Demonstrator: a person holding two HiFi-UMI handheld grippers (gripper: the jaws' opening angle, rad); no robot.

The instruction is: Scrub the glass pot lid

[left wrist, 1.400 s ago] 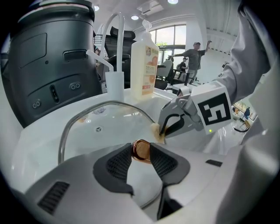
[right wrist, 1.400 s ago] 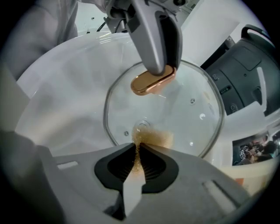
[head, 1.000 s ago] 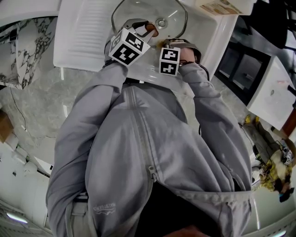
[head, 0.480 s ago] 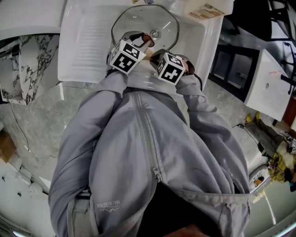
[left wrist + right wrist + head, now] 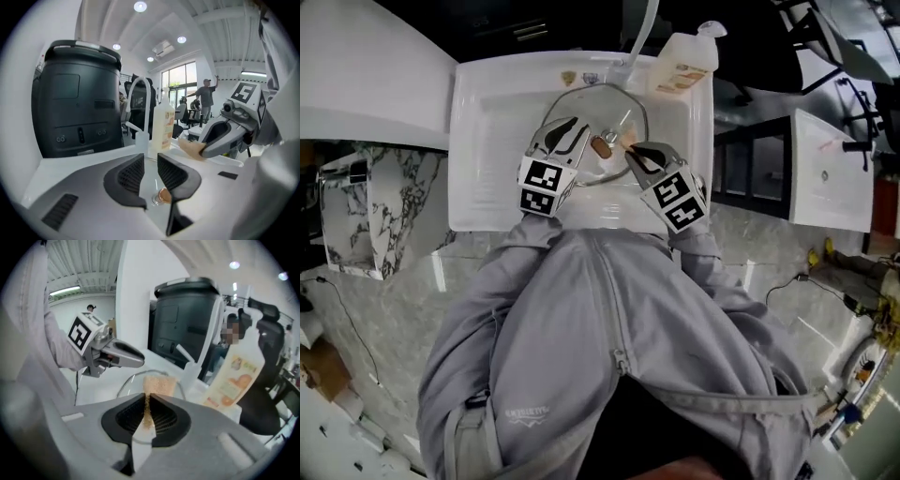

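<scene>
While its jaws are pressed together on a flat tan scrubbing sponge (image 5: 159, 384), the right gripper (image 5: 146, 397) hangs over the near right part of the white rectangular sink (image 5: 487, 159). The sponge sticks out past the fingertips along the jaws' own line, pointing down and toward the sink's middle.

Over the sink's near left part, the left gripper (image 5: 150, 158) has its jaws spread. They have just been closing a little, but the pads press on nothing, and only the glass beneath shows through the gap.

Lying in the basin of the sink is the round clear glass pot lid (image 5: 605, 103) with a thin metal rim. Its small clear-and-copper knob (image 5: 161, 196) shows low between the left jaws. The two grippers converge on the lid from the sink's near edge.

The coming move turns on this:
- **Direction:** the glass lies ahead of and below the sponge's free end, so the right hand should push forward and down.
- **Contact:** I cannot tell whether the sponge already touches the glass.
- **Steadying hand:** the left gripper looks nearer the knob, so it is the likelier one to steady the lid.

A pale curved faucet (image 5: 643, 28) rises at the sink's far rim. A white pump soap bottle with an orange label (image 5: 680, 66) stands at the sink's far right corner.
</scene>
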